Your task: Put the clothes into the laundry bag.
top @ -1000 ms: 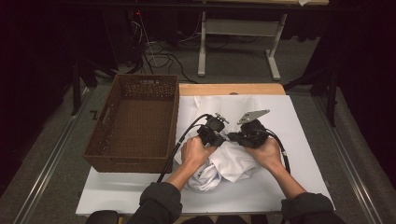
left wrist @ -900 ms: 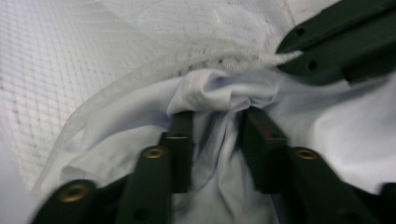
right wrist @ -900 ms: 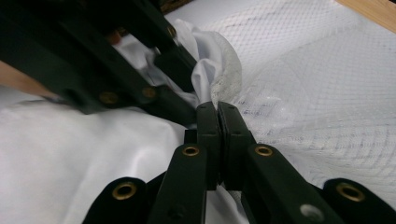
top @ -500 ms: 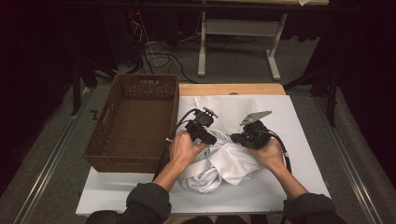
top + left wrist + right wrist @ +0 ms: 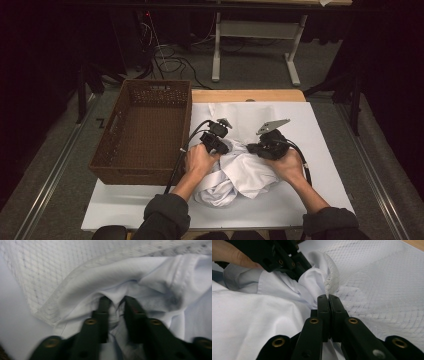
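- Folds of the white shirt [image 5: 240, 175] hide the tips of the left gripper [image 5: 220, 145] in the high view.
- Shirt: smooth woven cotton, crumpled in a heap, near the table's [image 5: 320, 125] front edge, partly over a white mesh bag [image 5: 372, 277].
- Left gripper's jaws, having just closed further, pinch a shirt fold [image 5: 115, 307].
- Right gripper [image 5: 328, 300] clenched on a shirt fold beside the mesh bag's edge.
- Brown wicker basket [image 5: 145, 130] overhangs the table's left edge.

A crumpled white shirt [image 5: 240, 172] lies bunched on a white mesh bag [image 5: 260, 117], beside the basket.

sleeves [image 5: 165, 212]: dark grey | jaws: black | screws [image 5: 314, 320]: brass | cables [image 5: 176, 167]: black
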Motion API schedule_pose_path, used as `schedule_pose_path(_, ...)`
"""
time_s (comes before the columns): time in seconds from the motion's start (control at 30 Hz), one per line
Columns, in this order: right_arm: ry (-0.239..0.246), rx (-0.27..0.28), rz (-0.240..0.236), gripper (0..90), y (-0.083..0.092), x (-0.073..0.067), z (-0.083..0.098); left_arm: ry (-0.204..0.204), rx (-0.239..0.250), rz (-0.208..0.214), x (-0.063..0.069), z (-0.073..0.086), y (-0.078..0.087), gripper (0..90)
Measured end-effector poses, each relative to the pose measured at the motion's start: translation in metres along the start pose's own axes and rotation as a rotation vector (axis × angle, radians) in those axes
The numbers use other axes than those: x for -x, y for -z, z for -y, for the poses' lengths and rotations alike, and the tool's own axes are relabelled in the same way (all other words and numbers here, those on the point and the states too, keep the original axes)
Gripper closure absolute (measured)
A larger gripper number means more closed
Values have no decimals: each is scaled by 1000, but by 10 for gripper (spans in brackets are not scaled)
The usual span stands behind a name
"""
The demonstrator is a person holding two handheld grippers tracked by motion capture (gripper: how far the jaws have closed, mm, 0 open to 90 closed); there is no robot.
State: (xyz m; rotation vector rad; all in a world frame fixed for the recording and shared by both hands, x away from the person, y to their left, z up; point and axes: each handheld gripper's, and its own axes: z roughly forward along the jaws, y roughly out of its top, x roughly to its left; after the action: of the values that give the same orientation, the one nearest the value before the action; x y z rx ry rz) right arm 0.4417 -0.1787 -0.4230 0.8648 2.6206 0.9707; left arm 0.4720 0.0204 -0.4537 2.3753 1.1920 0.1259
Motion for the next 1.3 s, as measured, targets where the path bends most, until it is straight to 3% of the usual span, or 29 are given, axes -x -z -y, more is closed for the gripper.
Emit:
schedule_pose_path(0.07, -7, 6, 0, 896, 1, 0, 0, -22, 18, -4, 2, 1, 4, 843)
schedule_pose_path(0.17, -13, 13, 5, 897, 3, 3, 0, -9, 79, 32, 2, 6, 15, 869)
schedule_pose_path(0.33, -43, 25, 7, 897, 3, 8, -3, -57, 153, 114, 8, 14, 36, 874)
schedule_pose_path(0.4, -35, 26, 12, 896, 3, 8, -6, -81, 178, 170, 14, 16, 42, 875)
schedule_pose_path(0.5, -28, 37, 19, 897, 5, 5, -12, -119, 180, 217, 24, 16, 44, 876)
schedule_pose_path(0.57, -13, 44, 20, 897, 7, 2, -15, -145, 166, 222, 32, 15, 39, 876)
schedule_pose_path(0.67, -2, 61, 6, 897, 10, -4, -18, -144, 142, 194, 36, 10, 24, 876)
schedule_pose_path(0.8, 18, 66, -16, 897, 12, -10, -16, -80, 134, 118, 30, 1, 2, 875)
schedule_pose_path(0.87, 19, 59, -19, 897, 11, -13, -14, -55, 143, 87, 26, -2, -2, 872)
schedule_pose_path(0.97, 32, 39, -26, 897, 6, -15, -10, -64, 152, 54, 26, -2, 2, 851)
schedule_pose_path(1.13, 31, 11, -16, 897, 3, -11, -3, -80, 132, -38, 22, 5, 23, 610)
schedule_pose_path(1.3, 12, -9, -14, 897, 1, -4, 5, -19, 86, -89, 11, 6, 30, 447)
